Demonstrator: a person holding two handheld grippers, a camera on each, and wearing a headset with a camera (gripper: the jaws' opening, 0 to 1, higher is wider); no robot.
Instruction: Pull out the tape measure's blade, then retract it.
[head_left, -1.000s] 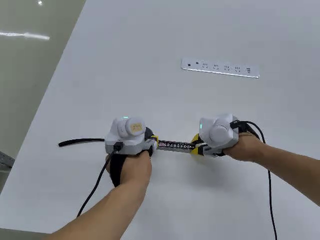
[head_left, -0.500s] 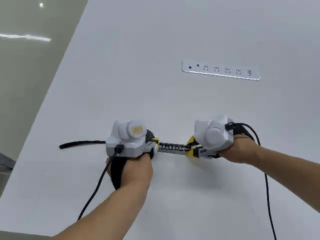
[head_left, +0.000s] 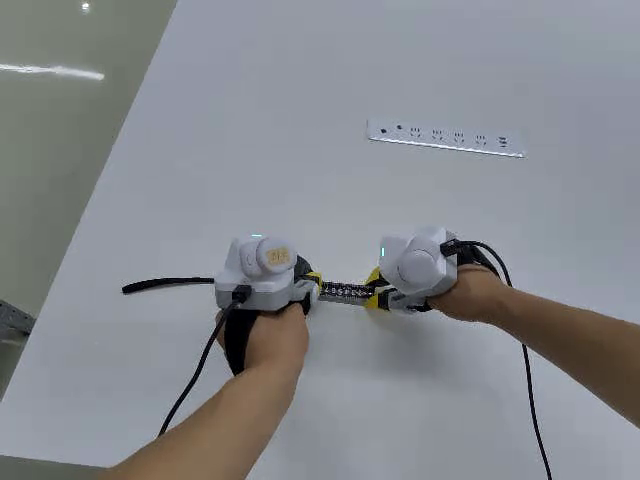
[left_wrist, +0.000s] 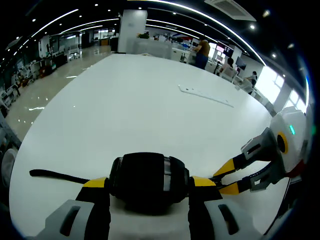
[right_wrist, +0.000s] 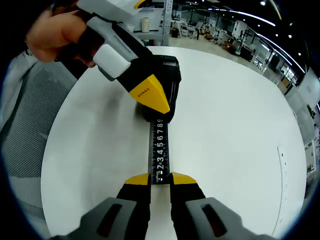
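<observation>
Shortening blade (right_wrist: 160, 142) (versus earlier) | left tongs (left_wrist: 149, 182) clamp case (left_wrist: 149, 172) | right tongs (right_wrist: 160, 178) pinch blade

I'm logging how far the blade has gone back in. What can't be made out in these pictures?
- Head view: the tape measure case is mostly hidden behind the left gripper.
- Right gripper view: the end hook of the blade is covered by the jaws of the right gripper.
- Head view: markings on the power strip are too small to read.
</observation>
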